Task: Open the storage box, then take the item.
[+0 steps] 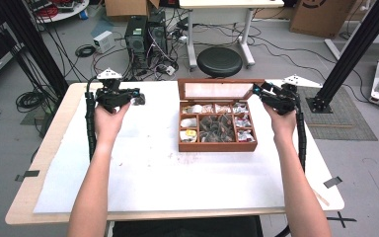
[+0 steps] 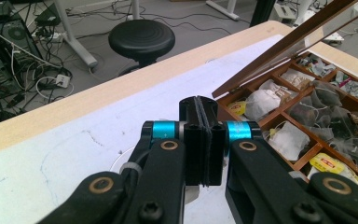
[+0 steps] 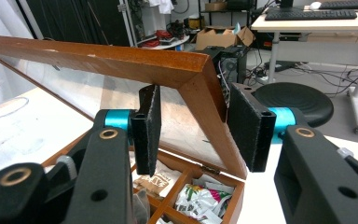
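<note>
Between the right jaws sits the side edge of the lid (image 3: 121, 60) of the wooden box (image 1: 217, 144). The right gripper (image 3: 200, 126) has its jaws partly open, one black pad on each side of the lid's wood frame, where the side rail meets the top rail. I cannot tell if the pads press on the wood or just stand close to it. The lid stands up and leans back, with its long edge running across, away from the right jaws toward the left hand. The box lies open on the white surface (image 1: 143, 163), full of tea bags (image 1: 216, 127) (small packets in little squares). The left gripper (image 2: 200, 140) is off to the other side of the box, well apart from it. Its jaws are shut tight with nothing between them. The right hand (image 1: 282, 121) is much nearer to the lid, so I think closing or opening it is a job for that hand.
</note>
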`<state>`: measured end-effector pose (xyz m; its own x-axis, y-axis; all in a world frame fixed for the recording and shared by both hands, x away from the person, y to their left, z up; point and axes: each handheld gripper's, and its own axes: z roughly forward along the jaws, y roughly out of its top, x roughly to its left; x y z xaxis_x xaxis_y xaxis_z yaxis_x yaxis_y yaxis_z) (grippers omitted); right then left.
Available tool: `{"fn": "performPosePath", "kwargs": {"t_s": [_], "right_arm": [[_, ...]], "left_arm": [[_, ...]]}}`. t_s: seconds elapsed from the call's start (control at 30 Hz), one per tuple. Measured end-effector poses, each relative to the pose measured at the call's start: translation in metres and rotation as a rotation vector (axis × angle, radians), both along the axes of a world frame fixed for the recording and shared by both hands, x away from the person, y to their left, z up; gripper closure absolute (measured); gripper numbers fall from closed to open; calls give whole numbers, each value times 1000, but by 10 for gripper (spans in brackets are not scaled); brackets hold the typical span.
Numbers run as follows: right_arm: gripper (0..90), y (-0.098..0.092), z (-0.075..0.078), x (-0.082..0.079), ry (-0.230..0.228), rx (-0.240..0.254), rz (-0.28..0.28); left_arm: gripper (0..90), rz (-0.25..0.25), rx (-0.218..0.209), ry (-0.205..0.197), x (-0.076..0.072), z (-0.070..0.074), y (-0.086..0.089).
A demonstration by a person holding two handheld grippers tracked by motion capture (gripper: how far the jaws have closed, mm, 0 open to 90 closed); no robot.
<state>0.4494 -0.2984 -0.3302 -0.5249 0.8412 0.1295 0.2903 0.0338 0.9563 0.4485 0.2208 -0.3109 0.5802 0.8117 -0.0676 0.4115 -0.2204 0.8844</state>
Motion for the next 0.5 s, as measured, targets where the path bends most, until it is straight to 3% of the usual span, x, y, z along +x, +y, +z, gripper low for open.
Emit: {"fn": "performPosePath", "kwargs": {"t_s": [0.5], "right_arm": [[558, 0, 0, 1, 0, 6, 0]], "left_arm": [[890, 2, -4, 5, 2, -2, -2]]}}
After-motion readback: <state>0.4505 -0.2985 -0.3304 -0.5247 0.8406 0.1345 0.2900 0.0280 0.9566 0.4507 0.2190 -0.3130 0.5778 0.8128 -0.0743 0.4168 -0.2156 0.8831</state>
